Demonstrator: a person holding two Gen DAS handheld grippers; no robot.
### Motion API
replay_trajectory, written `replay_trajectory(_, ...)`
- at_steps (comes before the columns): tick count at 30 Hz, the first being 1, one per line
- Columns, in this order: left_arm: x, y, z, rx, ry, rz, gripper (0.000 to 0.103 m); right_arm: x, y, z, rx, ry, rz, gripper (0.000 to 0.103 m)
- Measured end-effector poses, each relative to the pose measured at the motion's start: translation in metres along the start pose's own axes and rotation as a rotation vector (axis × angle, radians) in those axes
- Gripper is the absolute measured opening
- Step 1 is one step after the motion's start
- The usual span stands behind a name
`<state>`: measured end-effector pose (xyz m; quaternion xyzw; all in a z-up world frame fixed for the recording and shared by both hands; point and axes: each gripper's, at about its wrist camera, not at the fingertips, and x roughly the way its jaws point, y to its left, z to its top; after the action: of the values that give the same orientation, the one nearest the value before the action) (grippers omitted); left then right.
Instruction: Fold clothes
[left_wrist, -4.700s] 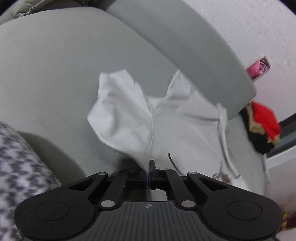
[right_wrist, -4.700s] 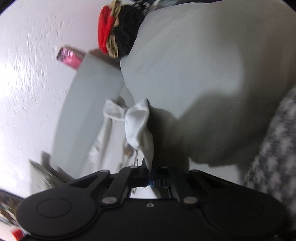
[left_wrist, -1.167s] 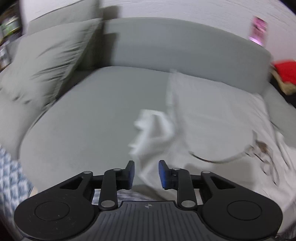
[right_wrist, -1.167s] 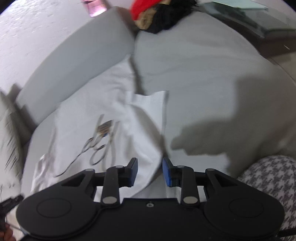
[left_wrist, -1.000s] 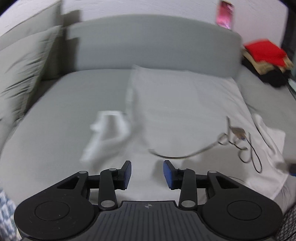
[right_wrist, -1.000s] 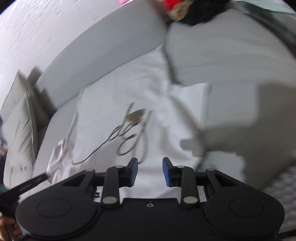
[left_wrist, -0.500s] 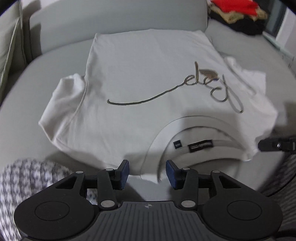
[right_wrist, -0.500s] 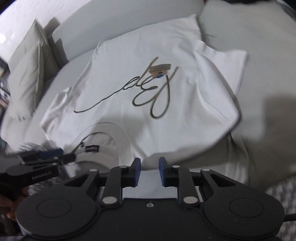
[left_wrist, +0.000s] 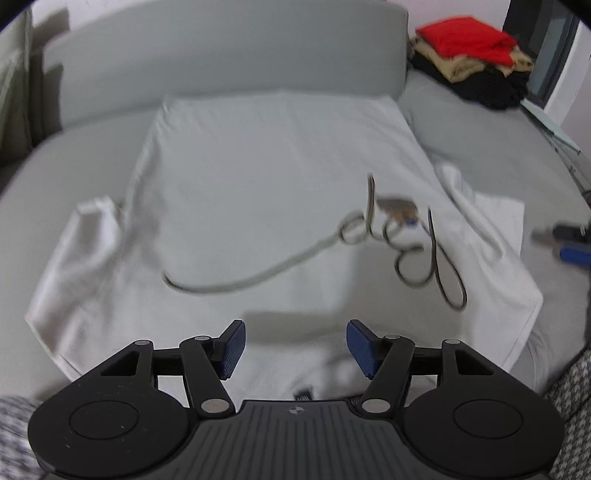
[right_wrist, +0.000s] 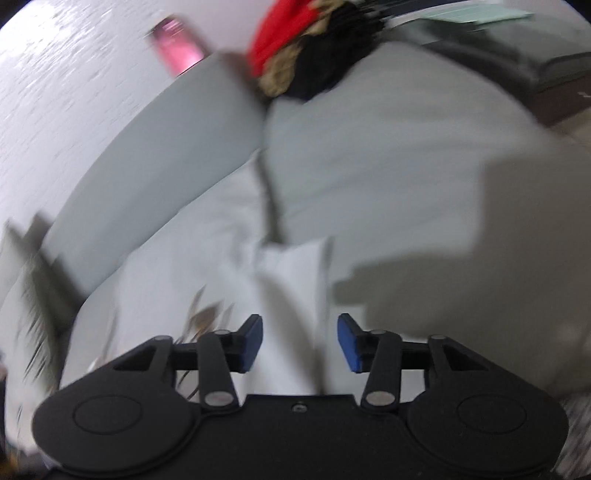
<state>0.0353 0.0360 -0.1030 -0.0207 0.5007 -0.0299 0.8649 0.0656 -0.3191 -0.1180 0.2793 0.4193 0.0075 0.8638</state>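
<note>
The white T-shirt (left_wrist: 266, 184) is lying spread flat on the grey sofa (left_wrist: 221, 55) while the left gripper (left_wrist: 295, 349) and right gripper (right_wrist: 300, 343) are both hovering over it, jaws wide and empty.

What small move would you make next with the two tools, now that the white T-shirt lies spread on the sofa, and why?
Probably lower the right tool onto the sleeve just ahead of it and pinch it, to fold it inward. The T-shirt lies flat on the sofa with both sleeves still sticking out, and both tools are open and empty; the left tool hovers near the collar.
</note>
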Motion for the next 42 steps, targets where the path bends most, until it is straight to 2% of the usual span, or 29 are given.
replay_trajectory(1, 0.005, 0.000, -0.005, -0.001, 0.011, 0.005, 0.066, 0.002, -0.008, 0.007, 0.023, -0.020, -0.014, 0.035)
replay_trajectory(2, 0.005, 0.000, -0.009, 0.006, -0.011, 0.012, 0.067, 0.004, -0.015, 0.013, 0.046, -0.036, -0.026, 0.035)
replay_trajectory(6, 0.003, 0.000, -0.013, 0.017, -0.023, 0.015, 0.070, 0.032, -0.028, 0.035, 0.104, -0.019, 0.010, 0.033)
replay_trajectory(12, 0.006, 0.002, -0.011, 0.010, -0.020, 0.014, 0.075, 0.069, -0.021, 0.045, 0.065, -0.012, -0.008, 0.032)
replay_trajectory(14, 0.006, 0.002, -0.011, 0.012, -0.022, 0.014, 0.075, 0.071, -0.014, 0.042, 0.024, -0.021, -0.038, 0.004)
replay_trajectory(16, 0.005, 0.002, -0.011, 0.013, -0.023, 0.013, 0.075, 0.065, -0.007, 0.037, -0.007, -0.048, -0.060, 0.002)
replay_trajectory(19, 0.004, 0.001, -0.013, 0.021, -0.027, 0.017, 0.075, 0.032, 0.003, 0.027, -0.043, -0.226, -0.161, 0.002)
replay_trajectory(22, 0.004, -0.003, -0.015, 0.039, -0.036, 0.026, 0.075, 0.006, 0.005, 0.015, -0.072, -0.341, -0.319, 0.002)
replay_trajectory(29, 0.005, -0.004, -0.016, 0.061, -0.047, 0.038, 0.075, 0.026, 0.014, 0.007, -0.191, -0.280, -0.504, 0.002)
replay_trajectory(31, -0.004, -0.004, -0.016, 0.069, -0.068, 0.060, 0.069, 0.030, 0.021, 0.012, -0.233, -0.246, -0.525, 0.007)
replay_trajectory(33, -0.016, -0.003, -0.016, 0.074, -0.103, 0.085, 0.069, 0.020, 0.026, 0.014, -0.228, -0.225, -0.501, 0.028)
replay_trajectory(34, -0.024, -0.001, -0.016, 0.072, -0.126, 0.089, 0.069, 0.011, 0.028, 0.015, -0.211, -0.230, -0.486, 0.048)
replay_trajectory(35, -0.030, 0.002, -0.017, 0.068, -0.150, 0.097, 0.069, 0.001, 0.032, 0.013, -0.205, -0.255, -0.475, 0.054)
replay_trajectory(38, -0.040, 0.012, -0.021, 0.049, -0.209, 0.153, 0.068, -0.019, 0.053, -0.005, -0.268, -0.298, -0.388, 0.053)
replay_trajectory(39, -0.037, 0.017, -0.021, 0.032, -0.208, 0.178, 0.065, -0.019, 0.058, -0.013, -0.282, -0.266, -0.318, 0.047)
replay_trajectory(40, -0.032, 0.021, -0.021, 0.008, -0.193, 0.189, 0.050, -0.017, 0.064, -0.020, -0.293, -0.229, -0.249, 0.037)
replay_trajectory(41, -0.027, 0.026, -0.020, -0.017, -0.175, 0.198, 0.041, -0.010, 0.067, -0.028, -0.285, -0.161, -0.187, 0.025)
replay_trajectory(42, -0.022, 0.031, -0.021, -0.040, -0.152, 0.198, 0.030, -0.002, 0.071, -0.036, -0.277, -0.095, -0.129, 0.021)
